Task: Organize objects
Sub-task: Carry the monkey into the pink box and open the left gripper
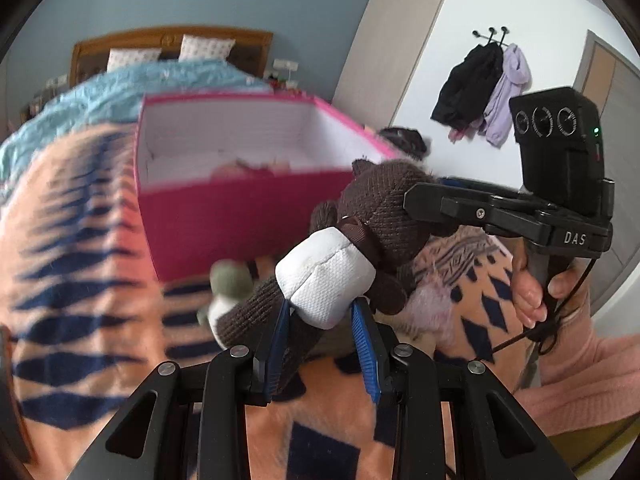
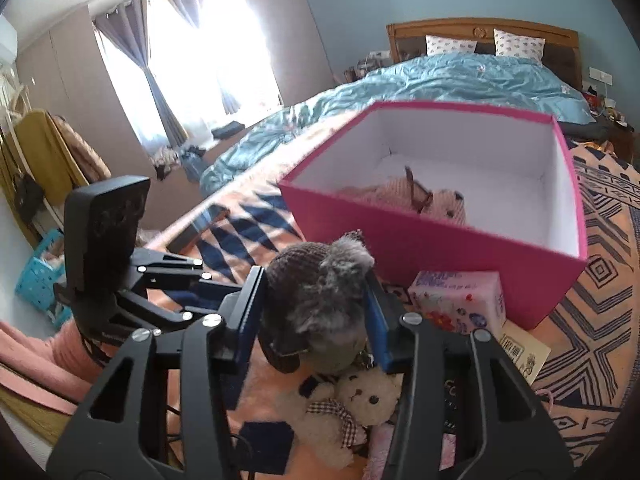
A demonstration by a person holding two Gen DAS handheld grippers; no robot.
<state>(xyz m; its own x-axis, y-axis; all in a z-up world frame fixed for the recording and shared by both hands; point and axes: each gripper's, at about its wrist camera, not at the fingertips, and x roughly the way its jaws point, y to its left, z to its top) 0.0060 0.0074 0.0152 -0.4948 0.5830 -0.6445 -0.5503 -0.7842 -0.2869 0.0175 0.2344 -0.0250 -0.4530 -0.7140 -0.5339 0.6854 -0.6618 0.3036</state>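
Observation:
My left gripper (image 1: 320, 308) is shut on a limb of a brown knitted toy (image 1: 384, 200) with a white padded part, held up above the blanket. My right gripper (image 2: 316, 284) is shut on a grey furry toy (image 2: 320, 308) with a brown knit cap, its blue pads pressing both sides. An open pink box (image 2: 440, 248) with white inside walls stands just beyond both grippers, also in the left wrist view (image 1: 240, 216). A pink knitted toy (image 2: 404, 196) lies inside it. In the left wrist view a hand holds the right gripper (image 1: 424, 204) beside the brown toy.
Under the right gripper lie a white teddy bear (image 2: 360, 396), a pink floral packet (image 2: 460, 300) and a card (image 2: 524, 352) on the orange patterned blanket (image 2: 600, 280). A small green-grey toy (image 1: 230, 280) sits before the box. The left gripper (image 2: 200, 284) is close on the left.

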